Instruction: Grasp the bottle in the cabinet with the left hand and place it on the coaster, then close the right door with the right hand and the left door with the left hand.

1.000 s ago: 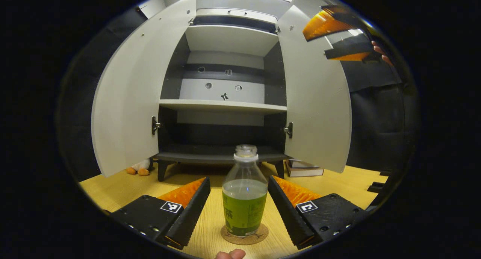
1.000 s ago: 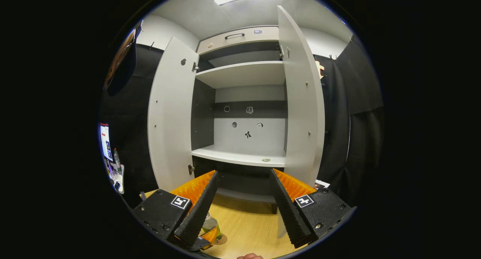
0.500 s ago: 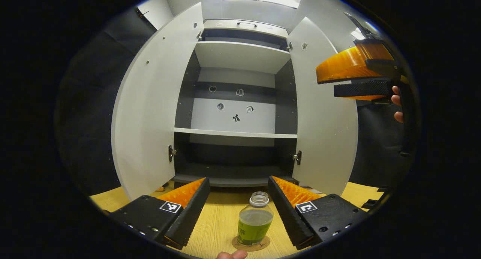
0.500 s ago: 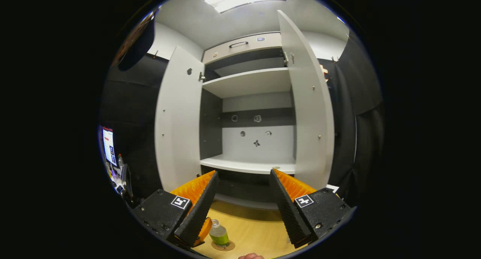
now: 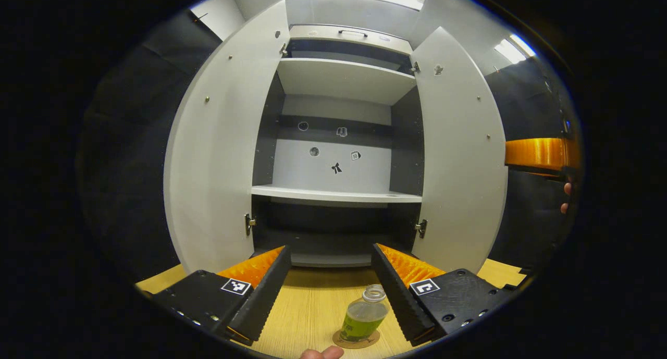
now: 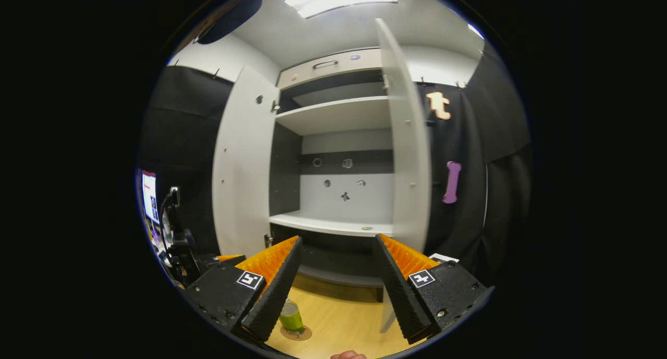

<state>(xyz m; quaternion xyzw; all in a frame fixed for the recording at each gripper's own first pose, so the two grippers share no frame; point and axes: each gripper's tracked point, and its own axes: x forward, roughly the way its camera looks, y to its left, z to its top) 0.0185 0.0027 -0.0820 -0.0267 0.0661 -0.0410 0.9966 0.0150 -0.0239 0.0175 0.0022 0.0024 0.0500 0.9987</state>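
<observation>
A clear bottle (image 5: 365,317) of green liquid stands upright on a round coaster (image 5: 357,339) on the wooden table. My left gripper (image 5: 330,248) hangs open above and behind it, touching nothing. The cabinet's left door (image 5: 219,140) and right door (image 5: 458,156) both stand wide open. My right gripper (image 5: 542,155) shows at the far right, beyond the right door's outer edge, with a hand on it. In the right gripper view that gripper (image 6: 337,238) is open, the right door (image 6: 409,150) appears almost edge-on just ahead, and the bottle (image 6: 291,317) sits low on the left.
The cabinet's middle shelf (image 5: 333,195) and upper shelf (image 5: 344,77) are bare, with small stickers on the back panel. The cabinet stands on the wooden table (image 5: 307,307). A lit screen (image 6: 149,195) and dark equipment (image 6: 177,239) stand at the left.
My left gripper has risen and drawn back from the bottle, which stays on the coaster. The right gripper has moved down and rightward past the right door's edge.
</observation>
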